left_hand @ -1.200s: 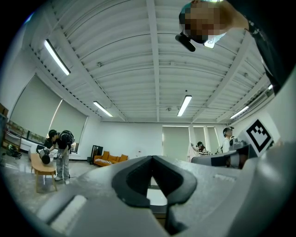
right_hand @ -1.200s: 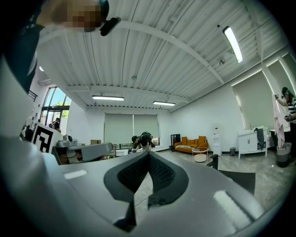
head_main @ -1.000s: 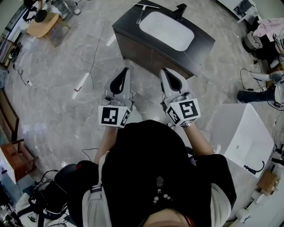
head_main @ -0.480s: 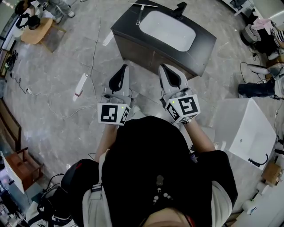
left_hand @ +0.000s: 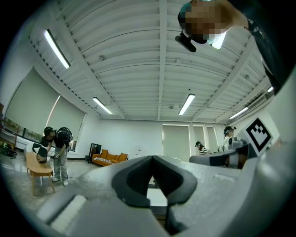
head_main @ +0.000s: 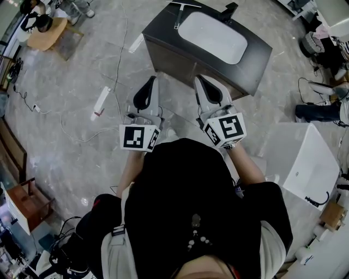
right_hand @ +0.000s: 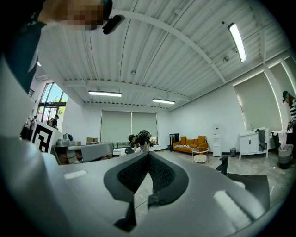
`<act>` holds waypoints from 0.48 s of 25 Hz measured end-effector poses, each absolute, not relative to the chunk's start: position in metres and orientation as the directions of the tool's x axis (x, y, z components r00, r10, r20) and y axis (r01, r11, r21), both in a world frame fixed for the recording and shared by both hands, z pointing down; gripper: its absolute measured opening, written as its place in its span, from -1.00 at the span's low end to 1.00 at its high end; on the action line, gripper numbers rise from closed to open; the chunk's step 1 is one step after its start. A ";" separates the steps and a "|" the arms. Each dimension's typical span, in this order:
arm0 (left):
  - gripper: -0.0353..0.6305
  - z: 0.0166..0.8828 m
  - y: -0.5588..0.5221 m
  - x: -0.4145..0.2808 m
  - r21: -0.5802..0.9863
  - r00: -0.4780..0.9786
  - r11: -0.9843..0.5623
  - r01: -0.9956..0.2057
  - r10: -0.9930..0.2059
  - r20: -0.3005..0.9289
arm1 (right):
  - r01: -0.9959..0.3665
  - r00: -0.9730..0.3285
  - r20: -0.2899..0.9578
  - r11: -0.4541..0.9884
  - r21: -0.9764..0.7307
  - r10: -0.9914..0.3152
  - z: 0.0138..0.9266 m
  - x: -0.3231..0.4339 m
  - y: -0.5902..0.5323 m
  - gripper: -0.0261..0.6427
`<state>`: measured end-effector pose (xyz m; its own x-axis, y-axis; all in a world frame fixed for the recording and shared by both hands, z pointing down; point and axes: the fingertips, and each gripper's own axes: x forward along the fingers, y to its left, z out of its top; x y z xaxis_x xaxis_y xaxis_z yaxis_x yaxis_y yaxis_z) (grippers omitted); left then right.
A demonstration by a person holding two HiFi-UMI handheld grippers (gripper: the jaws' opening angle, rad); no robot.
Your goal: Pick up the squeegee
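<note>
Squeegee [head_main: 178, 13] atop sink cabinet [head_main: 185, 62], in head view alone

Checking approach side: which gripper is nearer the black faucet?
Right. The right gripper is below the faucet in the head view; the left gripper lies farther left.

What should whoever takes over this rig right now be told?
Left gripper: shut, empty, short of the vanity.
Right gripper: shut, empty, alongside the left one.
Squeegee: lies untouched on the vanity top at its far left corner, beside the white basin.
Done: nothing gripped yet.
Left: reach across the vanity, open one gripper, close on the squeegee's handle, lift.
</note>
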<state>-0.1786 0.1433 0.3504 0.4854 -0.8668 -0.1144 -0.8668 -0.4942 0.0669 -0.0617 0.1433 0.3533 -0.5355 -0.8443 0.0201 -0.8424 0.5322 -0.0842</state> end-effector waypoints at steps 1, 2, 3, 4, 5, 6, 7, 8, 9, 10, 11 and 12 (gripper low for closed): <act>-0.89 0.350 0.143 -0.181 0.063 0.486 -0.494 -0.867 -0.867 -0.113 | -0.841 -0.537 0.020 0.534 -0.084 -0.843 0.353 -0.064 0.142 -0.92; -0.89 0.350 0.143 -0.183 0.058 0.487 -0.495 -0.867 -0.866 -0.112 | -0.841 -0.537 0.018 0.534 -0.085 -0.843 0.353 -0.067 0.140 -0.92; -0.89 0.351 0.141 -0.185 0.054 0.487 -0.495 -0.867 -0.866 -0.111 | -0.841 -0.537 0.016 0.534 -0.085 -0.844 0.352 -0.069 0.138 -0.92; -0.89 0.352 0.139 -0.186 0.051 0.487 -0.494 -0.868 -0.866 -0.110 | -0.841 -0.537 0.015 0.534 -0.084 -0.843 0.352 -0.070 0.135 -0.92; -0.89 0.353 0.136 -0.188 0.051 0.486 -0.493 -0.869 -0.867 -0.108 | -0.840 -0.539 0.014 0.536 -0.081 -0.842 0.352 -0.072 0.133 -0.92; -0.89 0.354 0.134 -0.189 0.053 0.484 -0.491 -0.870 -0.869 -0.107 | -0.839 -0.542 0.015 0.539 -0.080 -0.841 0.352 -0.073 0.131 -0.92; -0.89 0.354 0.131 -0.190 0.055 0.482 -0.490 -0.870 -0.870 -0.106 | -0.838 -0.543 0.016 0.540 -0.081 -0.840 0.353 -0.074 0.129 -0.92; -0.89 0.355 0.128 -0.189 0.058 0.483 -0.490 -0.870 -0.869 -0.105 | -0.839 -0.541 0.017 0.538 -0.085 -0.841 0.354 -0.073 0.127 -0.92; -0.89 0.354 0.126 -0.188 0.058 0.486 -0.493 -0.868 -0.868 -0.104 | -0.841 -0.538 0.017 0.535 -0.088 -0.843 0.354 -0.071 0.124 -0.92; -0.89 0.354 0.123 -0.186 0.058 0.490 -0.497 -0.866 -0.866 -0.104 | -0.844 -0.533 0.016 0.530 -0.090 -0.846 0.354 -0.068 0.121 -0.92; -0.89 0.353 0.119 -0.184 0.056 0.494 -0.501 -0.863 -0.863 -0.105 | -0.846 -0.528 0.014 0.525 -0.091 -0.849 0.354 -0.066 0.118 -0.92; -0.89 0.353 0.115 -0.182 0.054 0.497 -0.505 -0.862 -0.861 -0.107 | -0.848 -0.525 0.014 0.521 -0.092 -0.851 0.355 -0.063 0.114 -0.92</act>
<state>-0.1819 0.1154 0.3530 0.4974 -0.8609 -0.1069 -0.8617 -0.5046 0.0543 -0.0635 0.1141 0.3547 -0.5246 -0.8512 0.0137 -0.8483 0.5214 -0.0921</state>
